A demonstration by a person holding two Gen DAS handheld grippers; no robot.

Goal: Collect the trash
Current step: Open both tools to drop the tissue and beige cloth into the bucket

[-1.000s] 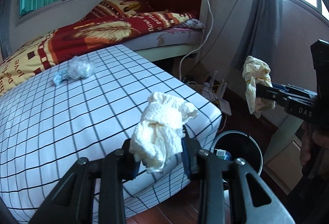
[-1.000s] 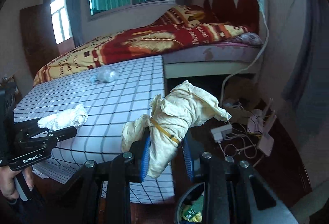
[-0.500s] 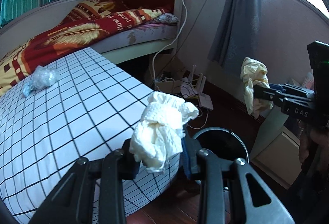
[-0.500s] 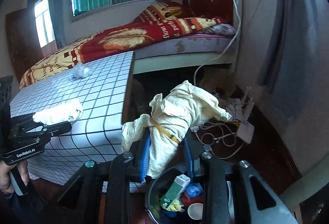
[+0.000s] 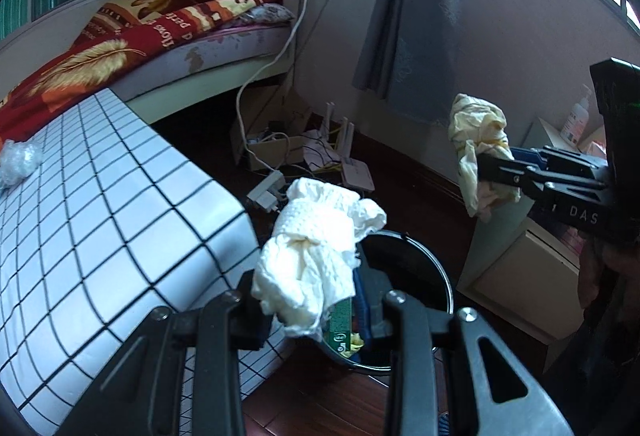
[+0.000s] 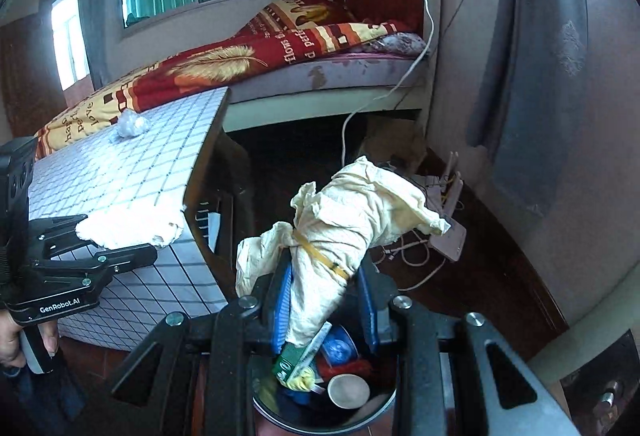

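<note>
My left gripper [image 5: 308,300] is shut on a crumpled white paper towel [image 5: 316,256], held just above the rim of a black round trash bin [image 5: 424,268]. My right gripper [image 6: 324,300] is shut on a yellowish crumpled wad with a rubber band [image 6: 352,220], held right over the bin [image 6: 280,416], which holds a green carton, a cup and other trash. Each gripper shows in the other view: the right one [image 5: 492,164] and the left one [image 6: 156,248]. A clear plastic wad [image 6: 132,124] lies on the checkered table [image 6: 132,172].
A bed with a red and yellow blanket [image 6: 248,64] stands behind the table. Cables, a power strip and routers [image 5: 344,160] lie on the dark floor by the wall. A grey curtain [image 5: 416,8] hangs at the right, and a pale cabinet [image 5: 516,268] stands beside the bin.
Both grippers have moved off the table side towards the bin with their trash still held. The bin now lies directly under the right gripper and just ahead of the left one.
</note>
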